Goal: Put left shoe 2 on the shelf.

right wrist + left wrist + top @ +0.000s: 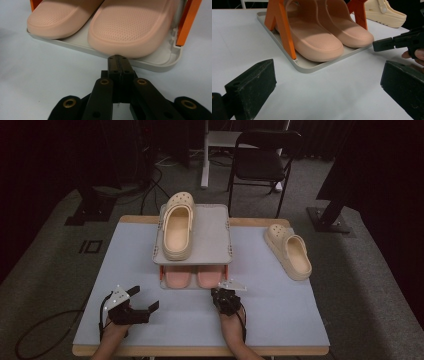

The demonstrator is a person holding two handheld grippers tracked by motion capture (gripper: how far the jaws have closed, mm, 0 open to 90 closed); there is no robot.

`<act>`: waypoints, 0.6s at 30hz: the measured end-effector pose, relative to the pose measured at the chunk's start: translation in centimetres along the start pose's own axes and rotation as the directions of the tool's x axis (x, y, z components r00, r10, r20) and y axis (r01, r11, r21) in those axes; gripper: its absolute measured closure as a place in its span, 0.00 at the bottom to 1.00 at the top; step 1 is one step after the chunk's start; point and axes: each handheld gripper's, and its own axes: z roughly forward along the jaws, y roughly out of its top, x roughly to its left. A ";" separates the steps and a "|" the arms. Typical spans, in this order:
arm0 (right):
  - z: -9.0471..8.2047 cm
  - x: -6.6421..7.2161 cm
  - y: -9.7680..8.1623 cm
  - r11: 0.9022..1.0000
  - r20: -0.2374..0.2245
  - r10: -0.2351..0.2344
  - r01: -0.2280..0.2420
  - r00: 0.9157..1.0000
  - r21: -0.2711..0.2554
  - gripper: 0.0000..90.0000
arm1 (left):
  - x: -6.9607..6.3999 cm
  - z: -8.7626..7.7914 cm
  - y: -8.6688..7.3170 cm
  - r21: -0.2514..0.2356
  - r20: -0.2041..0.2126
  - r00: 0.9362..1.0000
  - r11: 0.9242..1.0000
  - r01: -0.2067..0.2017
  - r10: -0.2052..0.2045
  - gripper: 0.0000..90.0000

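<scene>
A grey two-level shoe rack [210, 235] stands at the middle of the table. One cream clog [177, 225] lies on its top shelf, left side. A pair of pink slippers [194, 277] sits on the lower tray [160, 65], toes toward me. A second cream clog [290, 251] lies on the table to the right. My right gripper [117, 59] is shut with nothing in it, its tip at the tray's front rim just below the right slipper's toe [132, 32]. My left gripper [327, 86] is wide open over bare table, left of the rack [145, 298].
Orange posts [282, 27] hold up the rack's top shelf at the corners. The right gripper [387, 43] reaches in from the right edge of the left gripper view. A black folding chair [262, 160] and stand legs sit on the floor behind the table.
</scene>
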 end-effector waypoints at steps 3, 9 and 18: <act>0.0 -0.1 0.0 1.000 -0.008 0.013 -0.013 1.000 0.001 1.00 | 0.0 0.0 0.0 0.000 0.000 1.000 1.000 0.002 -0.002 0.00; -0.7 0.1 -0.1 1.000 -0.027 -0.020 0.019 0.999 -0.015 0.87 | 0.0 0.0 -0.1 0.005 -0.002 1.000 1.000 -0.002 0.002 0.00; -2.5 0.0 0.3 0.997 -0.046 -0.066 0.065 0.997 -0.040 0.57 | 0.0 0.0 -0.1 0.003 -0.005 1.000 1.000 -0.003 0.003 0.00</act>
